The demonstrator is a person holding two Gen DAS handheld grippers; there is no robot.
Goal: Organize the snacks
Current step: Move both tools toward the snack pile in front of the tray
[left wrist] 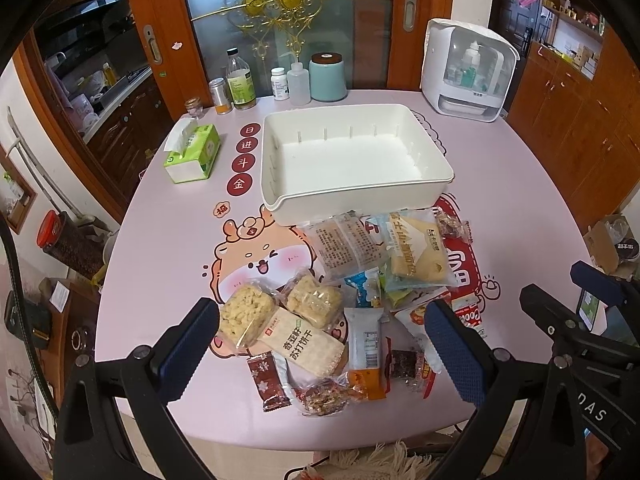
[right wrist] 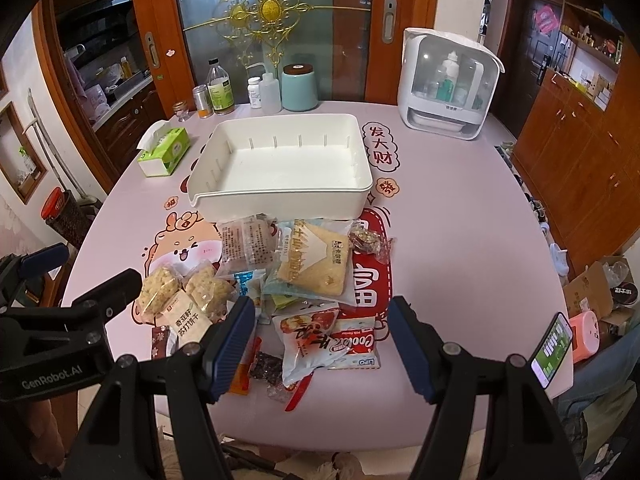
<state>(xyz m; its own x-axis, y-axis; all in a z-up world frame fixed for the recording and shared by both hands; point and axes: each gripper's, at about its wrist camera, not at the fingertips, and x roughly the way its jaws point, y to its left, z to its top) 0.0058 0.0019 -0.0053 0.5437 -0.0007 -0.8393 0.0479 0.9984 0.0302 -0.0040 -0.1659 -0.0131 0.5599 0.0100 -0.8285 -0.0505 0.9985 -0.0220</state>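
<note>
A pile of wrapped snacks (left wrist: 352, 292) lies on the pink table, just in front of an empty white bin (left wrist: 352, 160). The pile holds two rice-puff cakes (left wrist: 240, 316), a soda-cracker pack (left wrist: 300, 340), a cheese-bread pack (left wrist: 416, 248) and several small bars. My left gripper (left wrist: 320, 320) is open and empty, above the pile's near left part. My right gripper (right wrist: 322, 320) is open and empty, above the red and white packets (right wrist: 320, 340). The bin (right wrist: 280, 164) and the pile (right wrist: 280, 280) also show in the right wrist view.
A green tissue box (left wrist: 192, 152) lies left of the bin. Bottles and a teal canister (left wrist: 328, 76) stand along the far edge. A white appliance (left wrist: 468, 68) stands at the far right. The table's (left wrist: 160, 264) near edge runs just below the pile.
</note>
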